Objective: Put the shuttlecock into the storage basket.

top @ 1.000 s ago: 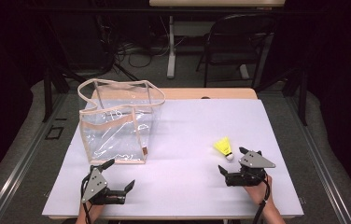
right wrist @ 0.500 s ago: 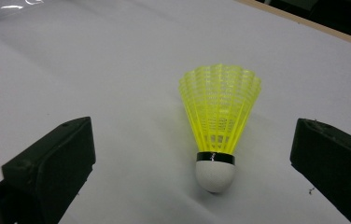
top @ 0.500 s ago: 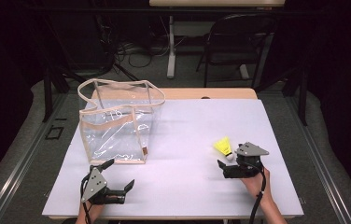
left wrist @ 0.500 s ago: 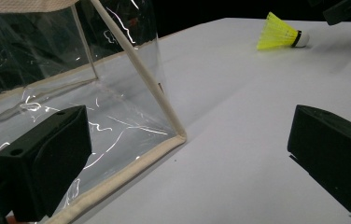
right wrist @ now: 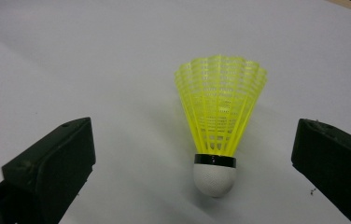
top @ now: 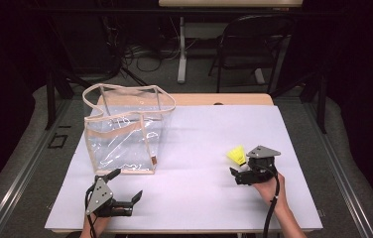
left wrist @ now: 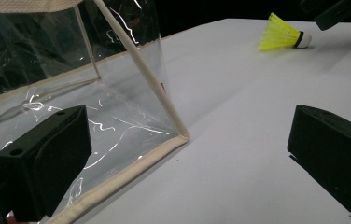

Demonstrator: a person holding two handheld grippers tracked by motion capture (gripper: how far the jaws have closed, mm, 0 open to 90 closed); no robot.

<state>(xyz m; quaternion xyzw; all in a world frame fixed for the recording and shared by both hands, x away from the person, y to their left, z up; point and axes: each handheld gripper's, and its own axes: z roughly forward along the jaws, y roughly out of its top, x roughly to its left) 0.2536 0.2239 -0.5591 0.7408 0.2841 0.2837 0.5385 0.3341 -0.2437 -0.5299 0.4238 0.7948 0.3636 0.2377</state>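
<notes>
A yellow shuttlecock [top: 236, 155] with a white cork lies on the white table [top: 199, 134] at the right. In the right gripper view the shuttlecock [right wrist: 220, 112] lies cork toward me, level with the gap between the wide-apart jaws. My right gripper [top: 240, 166] is open and not touching it. A clear plastic bag [top: 125, 129] with beige trim stands open at the left. My left gripper [top: 125, 185] rests open near the front edge, just in front of the bag's corner [left wrist: 180, 135]. The left gripper view also has the shuttlecock [left wrist: 281, 35] far off.
A black folding chair [top: 254, 44] and cables stand on the floor beyond the table's far edge. The bag's handles [top: 130, 106] arch over its open top. Bare white table [top: 199, 198] lies between the two grippers.
My right gripper has edged forward and left toward the shuttlecock. The left gripper and the bag have not moved.
</notes>
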